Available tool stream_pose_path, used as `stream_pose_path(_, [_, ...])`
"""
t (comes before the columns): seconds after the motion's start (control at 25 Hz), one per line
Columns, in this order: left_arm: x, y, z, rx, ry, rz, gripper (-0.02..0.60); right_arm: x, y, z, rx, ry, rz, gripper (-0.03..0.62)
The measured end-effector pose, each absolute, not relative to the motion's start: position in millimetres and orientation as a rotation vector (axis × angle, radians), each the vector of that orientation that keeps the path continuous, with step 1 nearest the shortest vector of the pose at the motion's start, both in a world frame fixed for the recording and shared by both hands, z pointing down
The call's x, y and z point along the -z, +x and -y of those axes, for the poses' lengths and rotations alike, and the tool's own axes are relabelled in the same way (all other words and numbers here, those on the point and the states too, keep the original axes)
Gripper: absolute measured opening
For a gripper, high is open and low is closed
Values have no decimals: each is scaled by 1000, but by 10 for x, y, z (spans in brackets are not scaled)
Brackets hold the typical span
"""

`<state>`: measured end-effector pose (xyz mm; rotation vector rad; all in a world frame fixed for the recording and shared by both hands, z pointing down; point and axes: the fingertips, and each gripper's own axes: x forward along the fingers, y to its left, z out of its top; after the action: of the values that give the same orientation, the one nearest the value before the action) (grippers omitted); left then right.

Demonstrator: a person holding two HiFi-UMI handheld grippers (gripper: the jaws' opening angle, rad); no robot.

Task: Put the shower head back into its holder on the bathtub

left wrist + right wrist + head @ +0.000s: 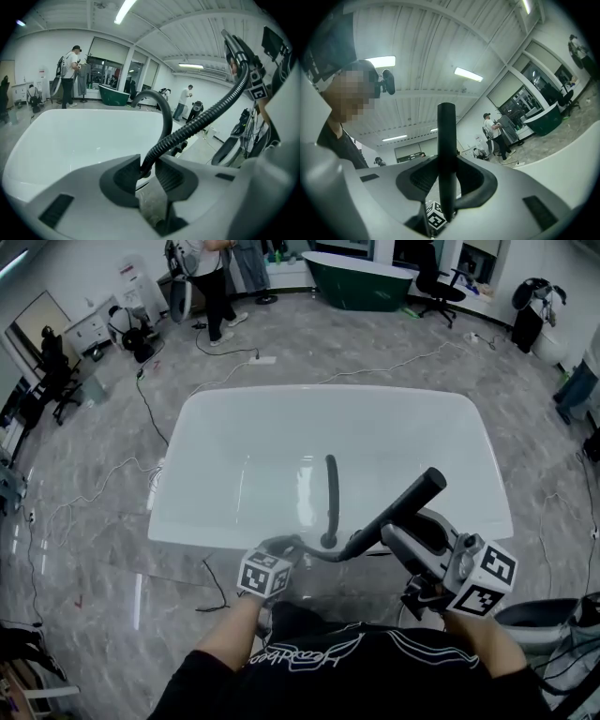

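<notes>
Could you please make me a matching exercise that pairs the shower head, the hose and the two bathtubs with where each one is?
Things:
1. shower head
2. hose
3. white bathtub
4. green bathtub

Places:
A. at the far end of the room
B. clamped in the left gripper
C. clamped in the right gripper
D. directly in front of the person

Pairs: 1-C, 2-B, 3-D, 4-A

One white bathtub [328, 396], one green bathtub [361, 284] — one shower head [412, 499]

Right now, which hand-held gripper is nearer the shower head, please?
Right. The right hand-held gripper clamps the shower head; the left hand-held gripper holds its hose.
</notes>
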<state>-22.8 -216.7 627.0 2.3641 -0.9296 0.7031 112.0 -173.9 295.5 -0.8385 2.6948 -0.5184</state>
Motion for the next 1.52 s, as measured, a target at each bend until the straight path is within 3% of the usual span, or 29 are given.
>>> stream_pose_path(0.24, [-6358, -260, 2051, -724, 2306, 901, 149, -2991, 1129, 1766, 511, -837, -2707, 121])
stream_pose_path(0.6, [-5910, -480, 1925, -595, 2305, 881, 150, -3235, 922, 2035, 503, -852, -2755, 121])
stream_pose_path(0.68, [-5673, -526, 1925, -529, 2318, 887, 119, -3310, 844, 2109, 496, -869, -2772, 121])
stream_pose_path(0.8, [-5297, -636, 1969, -429, 2357, 921, 12, -3437, 695, 2223, 475, -904, -2807, 121])
stream_pose_path(1.2, [-4430, -1018, 2067, -233, 2501, 855, 5, -3956, 74, 2516, 479, -1078, -2891, 121])
stream_pose_path(1.52, [-4417, -1533, 2020, -272, 2475, 751, 5, -4650, -382, 2666, 494, -1296, -2957, 121])
